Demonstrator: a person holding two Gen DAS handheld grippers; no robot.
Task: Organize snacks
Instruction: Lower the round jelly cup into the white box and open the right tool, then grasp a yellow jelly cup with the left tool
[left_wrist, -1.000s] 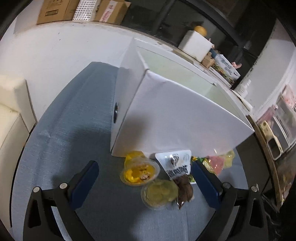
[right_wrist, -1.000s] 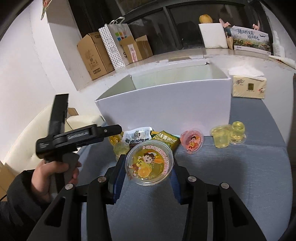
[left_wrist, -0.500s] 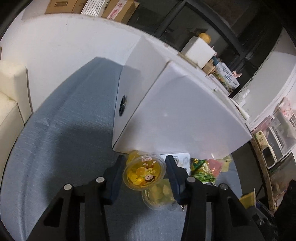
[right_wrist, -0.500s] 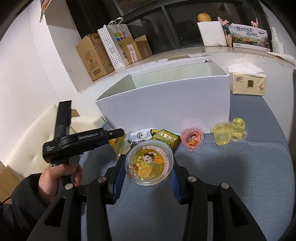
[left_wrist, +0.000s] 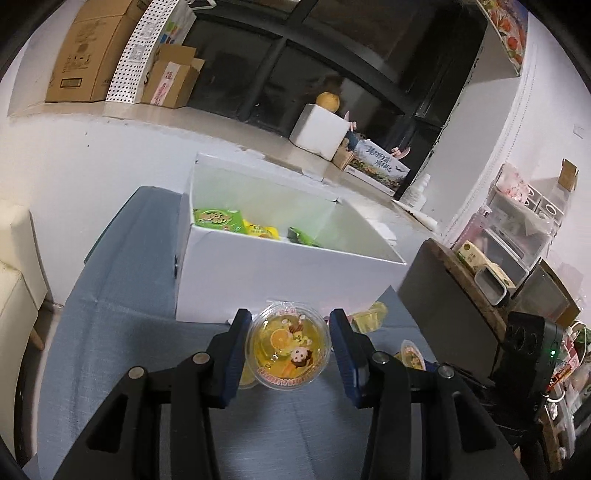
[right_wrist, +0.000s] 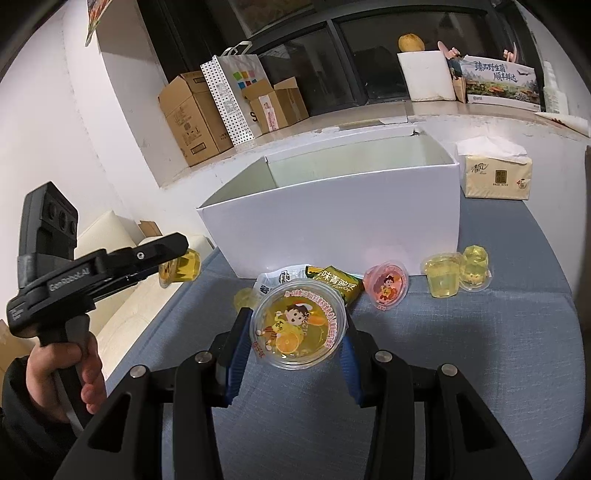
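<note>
My left gripper (left_wrist: 290, 332) is shut on an orange jelly cup (left_wrist: 288, 350) and holds it above the blue cloth, in front of the white box (left_wrist: 291, 273). Green and yellow snack packs (left_wrist: 218, 218) lie inside the box. My right gripper (right_wrist: 295, 328) is shut on another orange jelly cup (right_wrist: 298, 328), held above the table. In the right wrist view the left gripper (right_wrist: 173, 264) shows at the left with its yellow cup (right_wrist: 184, 266) lifted. A green snack pack (right_wrist: 336, 284), a white pack (right_wrist: 280, 278), a pink jelly cup (right_wrist: 386, 288) and yellow jelly cups (right_wrist: 443, 275) lie before the box (right_wrist: 332, 221).
A tissue pack (right_wrist: 496, 177) sits right of the box. Cardboard boxes (right_wrist: 192, 118) and a dotted bag (right_wrist: 231, 96) stand on the ledge behind. A cream sofa (left_wrist: 14, 273) is at the left. A dark panel (left_wrist: 443, 306) and cluttered shelves stand at the right.
My left gripper went from open above the snacks to shut on an orange jelly cup, then rose until the box's inside shows. My right gripper stayed shut on its cup, almost still.
</note>
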